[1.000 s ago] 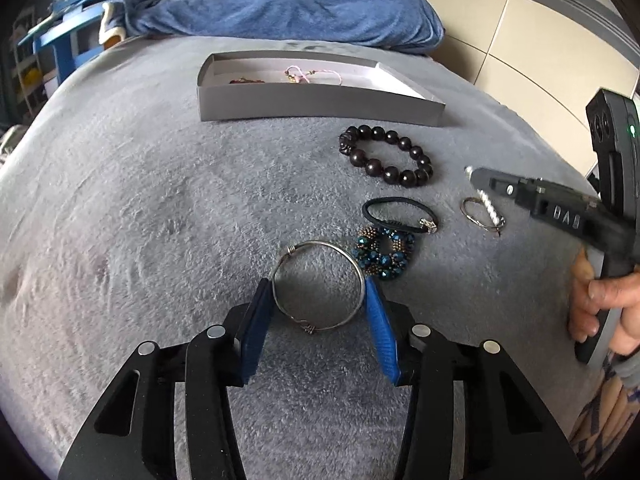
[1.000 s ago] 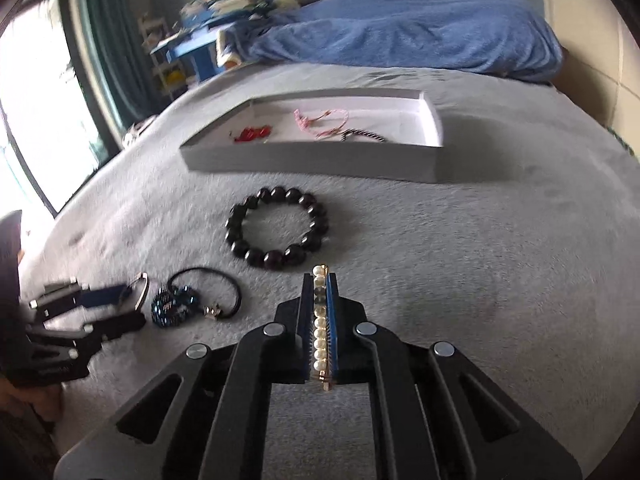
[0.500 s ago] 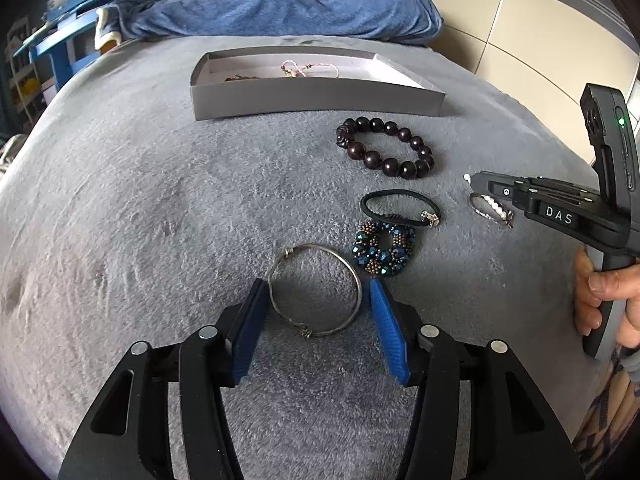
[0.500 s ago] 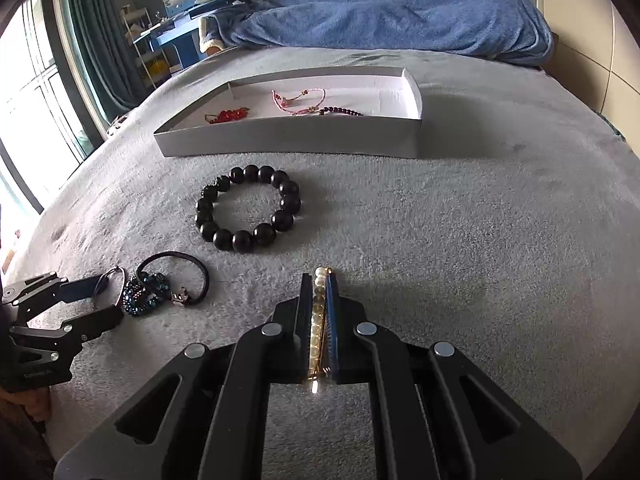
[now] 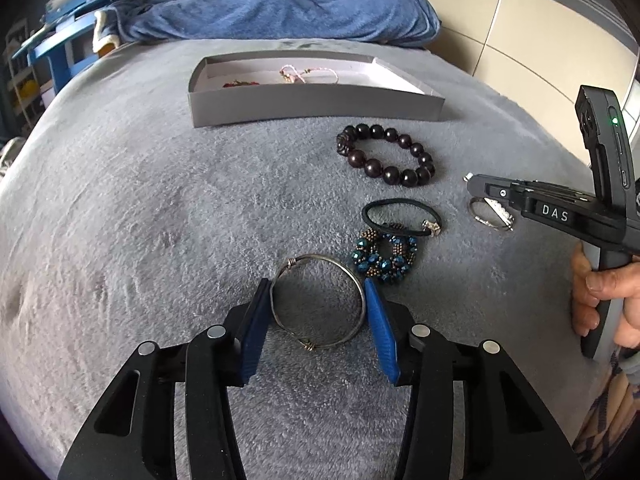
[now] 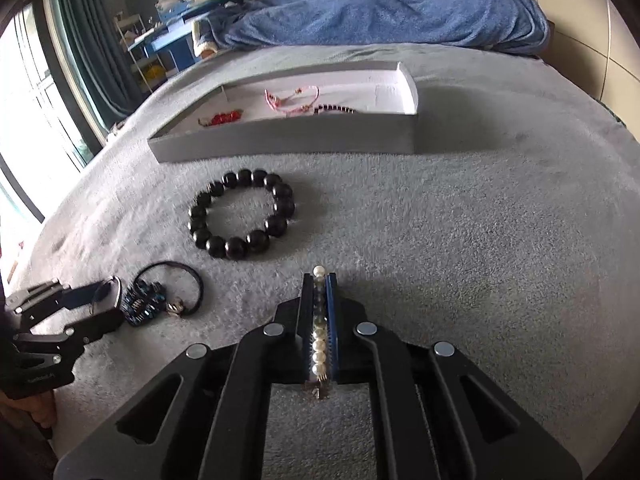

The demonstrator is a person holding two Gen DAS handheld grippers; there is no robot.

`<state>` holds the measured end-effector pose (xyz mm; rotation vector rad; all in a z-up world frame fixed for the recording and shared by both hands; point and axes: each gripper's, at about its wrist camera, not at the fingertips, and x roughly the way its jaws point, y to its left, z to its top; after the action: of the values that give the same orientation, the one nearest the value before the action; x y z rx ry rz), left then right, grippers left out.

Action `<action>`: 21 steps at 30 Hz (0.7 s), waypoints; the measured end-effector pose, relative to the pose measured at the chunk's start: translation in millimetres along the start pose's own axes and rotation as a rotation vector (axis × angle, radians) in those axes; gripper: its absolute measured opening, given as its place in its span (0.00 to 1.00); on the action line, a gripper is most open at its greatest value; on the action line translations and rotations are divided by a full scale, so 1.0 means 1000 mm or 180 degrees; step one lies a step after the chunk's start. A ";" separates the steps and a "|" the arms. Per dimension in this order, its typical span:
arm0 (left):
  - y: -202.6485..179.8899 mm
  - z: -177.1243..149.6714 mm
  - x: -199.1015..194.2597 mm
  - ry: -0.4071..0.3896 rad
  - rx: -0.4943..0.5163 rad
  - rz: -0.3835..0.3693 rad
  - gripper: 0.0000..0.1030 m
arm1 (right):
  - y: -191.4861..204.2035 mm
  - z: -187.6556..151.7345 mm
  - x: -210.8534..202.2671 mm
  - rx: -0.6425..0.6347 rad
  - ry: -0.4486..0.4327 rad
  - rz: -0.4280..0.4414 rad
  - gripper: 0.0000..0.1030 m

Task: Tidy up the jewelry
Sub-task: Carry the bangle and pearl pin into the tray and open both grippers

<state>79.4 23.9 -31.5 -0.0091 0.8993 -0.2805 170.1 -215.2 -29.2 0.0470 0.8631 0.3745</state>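
Two grippers work over a grey blanket (image 5: 140, 208) spread on the bed. The left gripper (image 5: 318, 292) has its blue fingers (image 5: 379, 328) spread wide on either side of a silver wire bangle (image 5: 318, 304), both pads touching its rim; whether the bangle is gripped or only bracketed cannot be told. The right gripper (image 6: 319, 280) is closed tight on a pearl bracelet (image 6: 319, 344), pearls stacked in line between the pads, one bead poking past the tips, the piece lifted off the blanket.

Just right of the bangle lies a blue beaded bracelet (image 5: 384, 258), touching a black cord bracelet (image 5: 402, 216) behind it. A dark bead bracelet (image 5: 386, 156) sits farther back, near the front wall of the grey tray (image 5: 312, 104). Inside the tray are a pink cord bracelet (image 6: 292, 100) and a red piece (image 6: 222, 118), its right end bare. Open blanket stretches left of the bangle and right of the dark beads toward the bed's edges.
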 end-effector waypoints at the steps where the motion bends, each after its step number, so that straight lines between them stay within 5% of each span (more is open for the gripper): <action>1: -0.001 0.000 -0.003 -0.0020 0.0016 -0.0005 0.46 | 0.000 0.002 -0.003 0.0018 -0.0034 0.0028 0.06; 21: 0.009 0.046 -0.025 -0.0300 0.0060 0.0051 0.46 | -0.006 0.033 -0.031 0.0324 -0.0381 0.0456 0.06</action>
<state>102.6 33.7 15.6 0.0022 0.8027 -0.2715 177.9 -227.4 13.9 0.2245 0.7618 0.4569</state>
